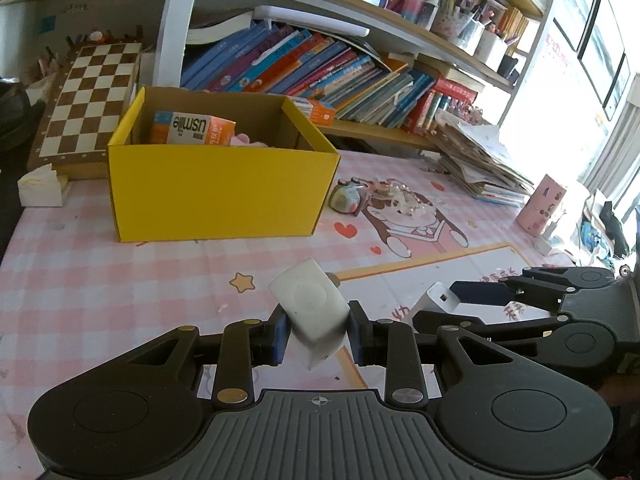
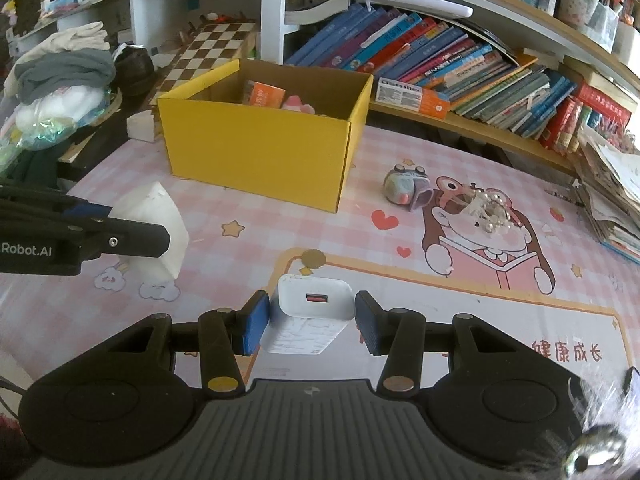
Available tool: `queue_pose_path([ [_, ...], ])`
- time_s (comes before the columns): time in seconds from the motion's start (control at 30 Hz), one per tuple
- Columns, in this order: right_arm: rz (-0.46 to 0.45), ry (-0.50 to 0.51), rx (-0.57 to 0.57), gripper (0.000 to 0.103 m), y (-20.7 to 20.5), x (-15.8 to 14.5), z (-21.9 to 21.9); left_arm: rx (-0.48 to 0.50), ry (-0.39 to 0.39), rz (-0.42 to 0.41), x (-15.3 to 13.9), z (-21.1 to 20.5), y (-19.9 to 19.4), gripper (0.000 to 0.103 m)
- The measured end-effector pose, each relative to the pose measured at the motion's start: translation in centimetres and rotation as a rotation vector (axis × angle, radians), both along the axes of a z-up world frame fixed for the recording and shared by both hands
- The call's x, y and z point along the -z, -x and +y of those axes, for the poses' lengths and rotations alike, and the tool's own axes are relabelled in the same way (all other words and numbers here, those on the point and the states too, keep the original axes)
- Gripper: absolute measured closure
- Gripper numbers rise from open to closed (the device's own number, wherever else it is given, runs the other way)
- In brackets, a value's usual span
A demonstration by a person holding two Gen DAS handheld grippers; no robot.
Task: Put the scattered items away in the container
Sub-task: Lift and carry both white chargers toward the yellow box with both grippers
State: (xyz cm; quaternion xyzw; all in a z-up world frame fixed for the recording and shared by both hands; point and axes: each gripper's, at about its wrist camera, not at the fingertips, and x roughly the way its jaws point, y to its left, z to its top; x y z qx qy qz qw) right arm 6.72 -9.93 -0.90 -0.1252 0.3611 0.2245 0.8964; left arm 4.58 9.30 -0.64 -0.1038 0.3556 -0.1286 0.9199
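The yellow box (image 1: 224, 196) stands open at the back of the counter (image 1: 100, 272). The left tongs (image 1: 318, 334) pinch a white block (image 1: 312, 308); the right tongs (image 2: 310, 322) pinch a white charger (image 2: 312, 312). Better to lift each one clear over the front wall before releasing.

"usmile" on the orange box (image 1: 192, 128); "Robot.AI" on the left gripper (image 2: 132, 236).

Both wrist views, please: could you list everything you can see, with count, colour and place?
Cardboard box: one, yellow, on mat at back, holding orange-white carton and a pink item.
White rounded block: one, between left fingers.
White USB charger: one, between right fingers.
Grey-pink pouch: one, right of box.
Pearl beads: one cluster, white, beyond pouch.
Chessboard: one, brown-white, behind box.
Books: many, shelf.
Left gripper: shut.
Right gripper: around charger.
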Motion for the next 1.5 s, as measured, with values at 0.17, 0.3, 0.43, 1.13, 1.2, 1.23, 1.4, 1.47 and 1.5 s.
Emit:
queue_pose_path([
  [0.17,-0.007,0.005,-0.003,0.058,0.1,-0.2,0.3,0.004,0.001,-0.009,-0.1,0.2,0.0,0.075],
  [0.3,-0.013,0.008,-0.008,0.058,0.1,-0.3,0.7,0.000,0.003,-0.014,-0.1,0.5,0.1,0.075],
  [0.43,-0.021,0.012,-0.019,0.058,0.1,-0.4,1.2,-0.010,0.006,-0.021,-0.2,1.0,0.2,0.075],
  [1.13,-0.054,0.027,-0.064,0.058,-1.2,-1.2,2.7,-0.040,0.035,-0.037,-0.3,2.2,-0.8,0.078],
  [1.2,-0.064,0.019,-0.069,0.058,-1.7,-1.5,2.8,-0.046,0.032,-0.048,-0.6,2.4,-1.2,0.078],
  [1.23,-0.068,0.015,-0.071,0.058,-1.9,-1.7,2.9,-0.049,0.030,-0.053,-0.8,2.5,-1.4,0.078],
  [1.4,-0.087,-0.011,-0.087,0.058,-3.8,-3.0,3.4,-0.066,0.016,-0.080,-1.6,3.2,-2.8,0.078],
  [1.47,-0.099,-0.018,-0.095,0.058,-4.6,-3.6,3.6,-0.074,0.010,-0.092,-2.0,3.5,-3.5,0.078],
  [1.5,-0.105,-0.022,-0.099,0.058,-5.0,-4.0,3.7,-0.078,0.006,-0.099,-2.2,3.6,-3.9,0.078],
])
